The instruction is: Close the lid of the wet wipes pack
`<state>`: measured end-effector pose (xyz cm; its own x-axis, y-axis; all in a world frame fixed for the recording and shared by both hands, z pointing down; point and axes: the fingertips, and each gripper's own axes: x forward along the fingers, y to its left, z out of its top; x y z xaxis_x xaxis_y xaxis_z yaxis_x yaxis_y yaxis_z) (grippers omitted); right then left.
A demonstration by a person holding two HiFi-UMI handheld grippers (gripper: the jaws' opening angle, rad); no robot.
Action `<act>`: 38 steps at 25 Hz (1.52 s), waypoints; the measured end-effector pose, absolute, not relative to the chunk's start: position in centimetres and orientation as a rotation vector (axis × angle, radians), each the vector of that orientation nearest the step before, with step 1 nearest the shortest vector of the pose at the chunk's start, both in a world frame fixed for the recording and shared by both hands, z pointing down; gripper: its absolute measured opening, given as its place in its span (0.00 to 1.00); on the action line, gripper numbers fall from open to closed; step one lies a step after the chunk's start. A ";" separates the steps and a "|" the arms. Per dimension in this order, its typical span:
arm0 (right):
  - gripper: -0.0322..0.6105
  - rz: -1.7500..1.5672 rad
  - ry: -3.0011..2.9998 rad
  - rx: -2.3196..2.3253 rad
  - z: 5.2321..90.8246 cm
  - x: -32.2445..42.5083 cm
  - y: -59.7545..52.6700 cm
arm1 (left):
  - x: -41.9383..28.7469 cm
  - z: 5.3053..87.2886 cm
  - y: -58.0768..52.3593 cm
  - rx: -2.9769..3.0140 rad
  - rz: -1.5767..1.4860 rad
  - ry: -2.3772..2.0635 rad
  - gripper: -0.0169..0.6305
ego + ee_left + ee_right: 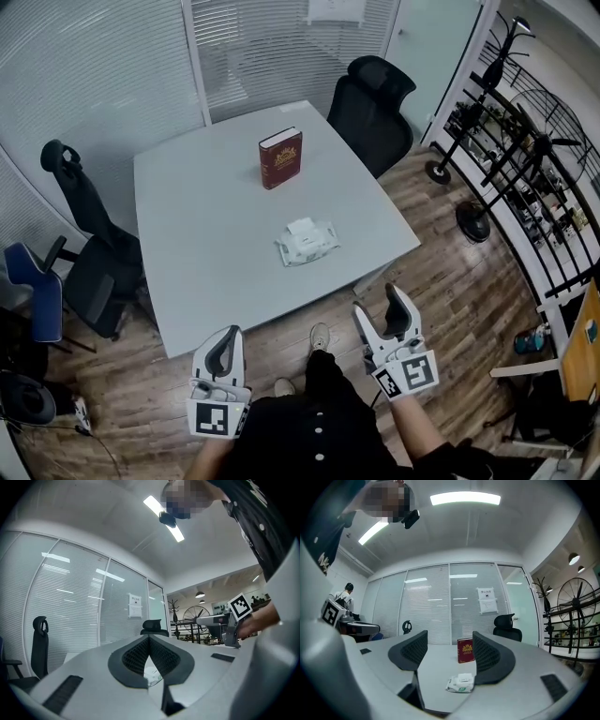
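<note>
The white wet wipes pack (307, 242) lies flat on the grey table (206, 225), towards its near right part. A white lid flap shows on the pack's top; whether it is lifted I cannot tell. Both grippers hang off the table's near edge, above the person's lap. My left gripper (225, 339) is shut, its dark pads meeting at the tips (149, 639), and a sliver of the pack (152, 674) shows beneath them. My right gripper (382, 314) is open and holds nothing. Through its jaws (450, 651) I see the pack (461, 683) well ahead.
A dark red book (280, 157) stands upright behind the pack (465, 650). Black office chairs sit at the far right corner (375, 94) and the left side (89, 244), with a blue chair (37, 295) further left. A floor fan (525, 150) and racks stand at right.
</note>
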<state>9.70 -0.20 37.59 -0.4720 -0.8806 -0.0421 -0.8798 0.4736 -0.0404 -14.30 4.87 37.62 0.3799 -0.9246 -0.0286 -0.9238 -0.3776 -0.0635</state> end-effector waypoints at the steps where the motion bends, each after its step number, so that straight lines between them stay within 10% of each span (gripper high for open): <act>1: 0.54 -0.020 2.648 -1.578 37.7 9.7 -0.7 | -14.2 37.7 4.5 -2.548 -0.020 1.714 0.05; 38: 0.54 -0.055 2.745 -1.427 38.2 13.2 -20.2 | -9.8 37.4 -12.9 -2.472 -0.040 1.848 0.05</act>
